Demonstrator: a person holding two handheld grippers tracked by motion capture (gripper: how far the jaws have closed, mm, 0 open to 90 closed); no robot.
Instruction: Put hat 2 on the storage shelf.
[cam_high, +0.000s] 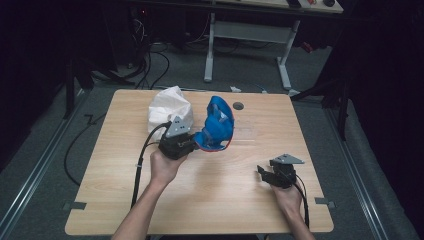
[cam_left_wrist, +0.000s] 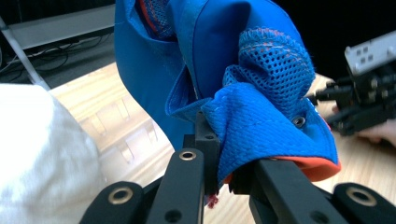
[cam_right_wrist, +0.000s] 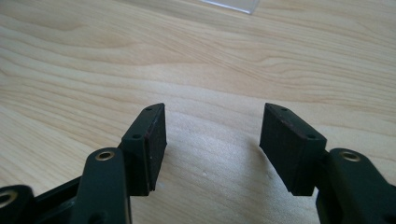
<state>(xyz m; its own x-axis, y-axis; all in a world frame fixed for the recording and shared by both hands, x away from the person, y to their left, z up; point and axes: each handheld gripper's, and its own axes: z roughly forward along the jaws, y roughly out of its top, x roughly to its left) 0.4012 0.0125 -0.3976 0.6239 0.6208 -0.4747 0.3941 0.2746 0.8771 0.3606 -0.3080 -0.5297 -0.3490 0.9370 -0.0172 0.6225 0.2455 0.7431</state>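
Wooden table (cam_high: 210, 200) carries a white bag (cam_high: 169, 111) while the left hand-held gripper (cam_high: 192, 145) pinches the blue cap (cam_high: 217, 125) aloft, apparently to present it to the empty, wide-open right hand-held gripper (cam_high: 263, 172).

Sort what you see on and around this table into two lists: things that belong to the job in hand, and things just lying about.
In the job:
- blue cap, clamped in the left gripper
- right gripper, open above the table

Lying about:
- white bag
- cables on the floor
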